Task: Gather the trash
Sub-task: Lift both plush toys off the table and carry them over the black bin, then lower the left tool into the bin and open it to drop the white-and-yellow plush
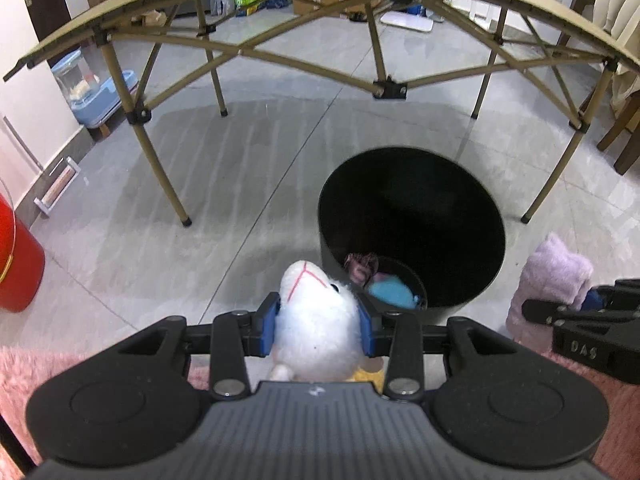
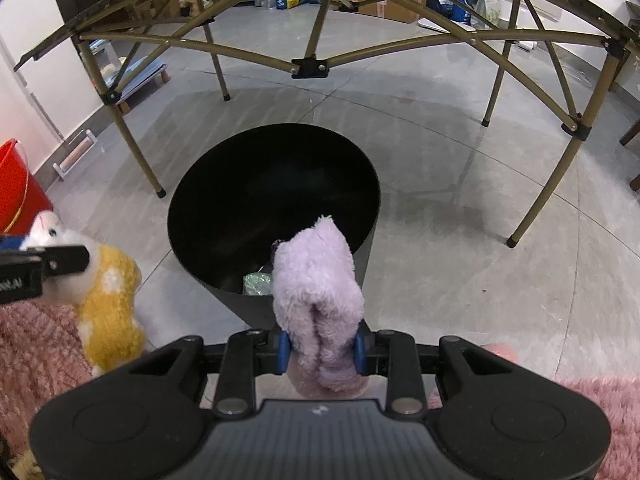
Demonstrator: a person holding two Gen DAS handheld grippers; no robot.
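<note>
My left gripper (image 1: 319, 326) is shut on a white plush toy (image 1: 316, 320) with a yellow body, held just short of the near rim of a black round bin (image 1: 472, 280). The bin holds a blue item (image 1: 390, 291) and a purplish item (image 1: 360, 266). My right gripper (image 2: 322, 350) is shut on a lilac plush toy (image 2: 316, 292), held at the near rim of the same bin (image 2: 200, 256). The white and yellow toy (image 2: 108, 292) and the left gripper's finger show at the left of the right wrist view. The lilac toy (image 1: 552, 276) shows at the right of the left wrist view.
A folding table with tan legs (image 1: 160, 168) stands over the grey tiled floor behind the bin. A red bucket (image 1: 16, 264) sits at the left. A pink shaggy rug (image 2: 36, 352) lies under both grippers. Boxes and bags stand at the far wall.
</note>
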